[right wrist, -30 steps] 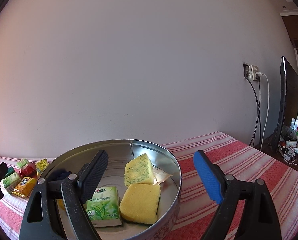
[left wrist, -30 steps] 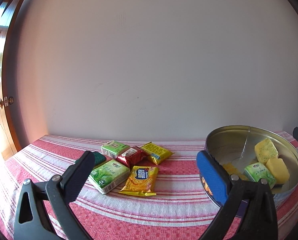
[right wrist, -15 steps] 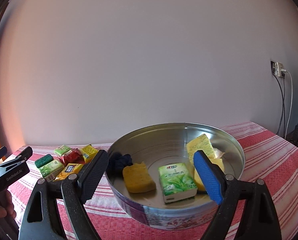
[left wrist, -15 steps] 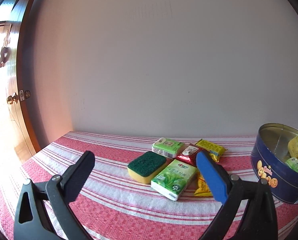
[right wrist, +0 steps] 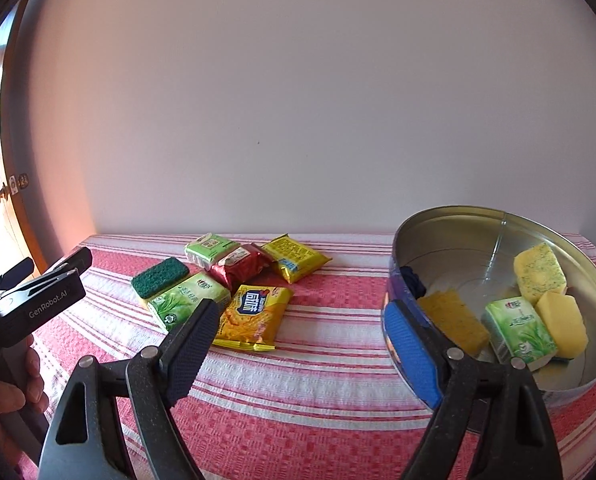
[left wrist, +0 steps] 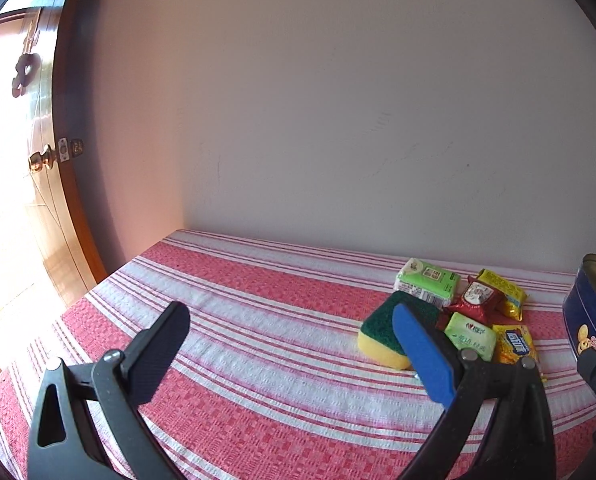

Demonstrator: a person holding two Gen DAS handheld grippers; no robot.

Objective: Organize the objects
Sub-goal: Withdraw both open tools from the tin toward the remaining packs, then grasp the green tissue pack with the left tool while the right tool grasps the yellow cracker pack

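A round blue cookie tin (right wrist: 578,248) stands at the right and holds yellow sponges (right wrist: 538,274), a green tissue pack (right wrist: 518,330) and a dark cloth. Its edge shows in the left wrist view (left wrist: 590,312). To its left on the cloth lie a green-topped sponge (right wrist: 160,276), a green tissue pack (right wrist: 186,300), a yellow cracker pack (right wrist: 254,316), a red packet (right wrist: 238,264), a yellow packet (right wrist: 296,258) and a small green pack (right wrist: 208,246). My right gripper (right wrist: 302,344) is open and empty, in front of the pile and the tin. My left gripper (left wrist: 290,354) is open and empty, left of the sponge (left wrist: 382,330).
The table wears a red and white striped cloth (left wrist: 258,280) and stands against a plain wall. A wooden door with a brass knob (left wrist: 38,162) is at the far left. The left gripper's body and the hand holding it show at the left of the right wrist view (right wrist: 30,304).
Both views have swung left. The tin has slid to the right edge in each view, and the pile of packs has come into the middle. Both grippers stay open.
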